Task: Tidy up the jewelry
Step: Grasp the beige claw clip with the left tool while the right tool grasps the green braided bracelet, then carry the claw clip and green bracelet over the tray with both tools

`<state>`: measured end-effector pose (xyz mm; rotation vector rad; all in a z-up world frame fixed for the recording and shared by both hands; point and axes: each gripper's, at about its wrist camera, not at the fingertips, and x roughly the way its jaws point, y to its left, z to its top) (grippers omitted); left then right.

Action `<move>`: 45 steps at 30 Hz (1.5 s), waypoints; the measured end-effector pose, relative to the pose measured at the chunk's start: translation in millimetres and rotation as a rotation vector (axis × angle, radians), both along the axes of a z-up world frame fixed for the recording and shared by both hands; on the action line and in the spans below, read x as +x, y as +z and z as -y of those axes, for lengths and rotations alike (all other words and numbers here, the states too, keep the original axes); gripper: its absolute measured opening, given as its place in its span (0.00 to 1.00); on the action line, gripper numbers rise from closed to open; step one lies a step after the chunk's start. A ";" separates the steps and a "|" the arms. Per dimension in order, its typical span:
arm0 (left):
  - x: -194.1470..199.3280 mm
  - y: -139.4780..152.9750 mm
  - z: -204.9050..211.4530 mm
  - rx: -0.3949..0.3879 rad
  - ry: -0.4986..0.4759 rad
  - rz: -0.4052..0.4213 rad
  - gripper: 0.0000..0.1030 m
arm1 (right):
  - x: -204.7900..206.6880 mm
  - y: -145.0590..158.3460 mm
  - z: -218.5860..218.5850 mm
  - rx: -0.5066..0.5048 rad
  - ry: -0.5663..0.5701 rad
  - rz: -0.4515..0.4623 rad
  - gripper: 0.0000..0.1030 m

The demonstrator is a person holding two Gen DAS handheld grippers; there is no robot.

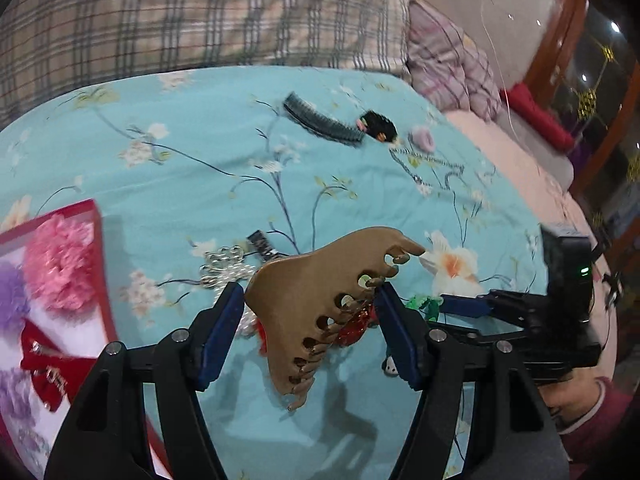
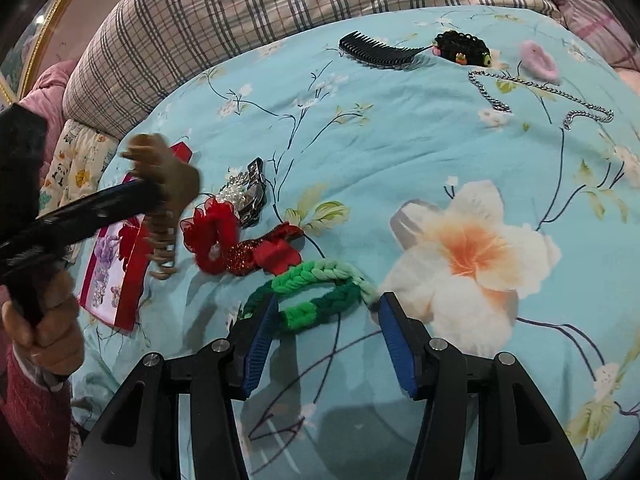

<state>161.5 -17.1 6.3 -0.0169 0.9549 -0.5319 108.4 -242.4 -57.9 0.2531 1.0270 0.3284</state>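
- Left gripper (image 1: 312,322): jaws closed on a large tan plastic claw hair clip (image 1: 326,304); the clip is held clear of the bedspread, teeth pointing right in the left wrist view.
- In the right wrist view the same clip (image 2: 166,196) is seen carried above the edge of the red-rimmed open gift box (image 2: 130,276).
- The box (image 1: 102,280) lies at the left of the left wrist view; a pink fluffy scrunchie (image 1: 60,264), purple scrunchies and a red velvet bow (image 1: 48,368) are already in it.
- Right gripper (image 2: 326,326): jaws part-open, astride a green braided fabric hair tie (image 2: 316,292) lying flat on the turquoise floral bedspread (image 2: 400,152); the pads are not seen pressing on it.
- Step judged in hand: transfer of the clip to the box, with pickup of the hair tie being prepared.
- Next move, judged: the clip is to be lowered onto a free patch of the box and released; the right jaws must be closed on the braid before lifting.
- Still left on the bedspread: red organza scrunchie (image 2: 210,236), red sequinned bow (image 2: 260,254), pearl clip (image 2: 240,192), black comb (image 2: 376,52), silver chain (image 2: 540,96).
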 end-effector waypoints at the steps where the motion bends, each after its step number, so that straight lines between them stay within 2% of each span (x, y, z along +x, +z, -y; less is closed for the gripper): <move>1: -1.3 1.5 -3.7 -0.007 0.010 0.002 0.65 | 1.2 -0.9 -2.1 -0.011 -0.003 0.002 0.54; 2: -2.2 2.6 -7.1 -0.012 0.017 0.002 0.65 | 1.7 -1.2 -3.2 -0.015 -0.006 0.006 0.54; 3: -3.2 3.5 -9.9 -0.018 0.024 0.003 0.65 | 2.7 -1.8 -4.9 -0.027 -0.009 0.011 0.49; 6: -7.0 5.8 -17.0 -0.029 0.044 0.003 0.65 | 4.6 -2.6 -6.2 -0.039 -0.012 0.008 0.11; 8: -10.0 8.2 -22.1 -0.038 0.058 0.006 0.65 | 3.8 -0.7 -4.6 -0.006 -0.009 0.004 0.11; 12: -19.6 15.2 -38.9 -0.060 0.089 0.020 0.65 | -1.8 16.2 -12.6 0.011 0.015 0.052 0.10; 19: -38.0 25.2 -78.8 -0.071 0.172 0.040 0.65 | 2.7 43.5 -49.6 0.035 0.098 0.116 0.10; 30: -65.7 36.4 -157.3 -0.083 0.325 0.073 0.65 | 7.4 59.3 -125.0 0.075 0.236 0.140 0.10; 36: -77.7 30.3 -194.7 -0.074 0.401 0.065 0.65 | 8.1 66.5 -171.0 0.089 0.316 0.153 0.10; 45: -93.5 17.8 -239.4 -0.036 0.499 0.043 0.65 | 7.1 58.4 -233.6 0.119 0.417 0.133 0.10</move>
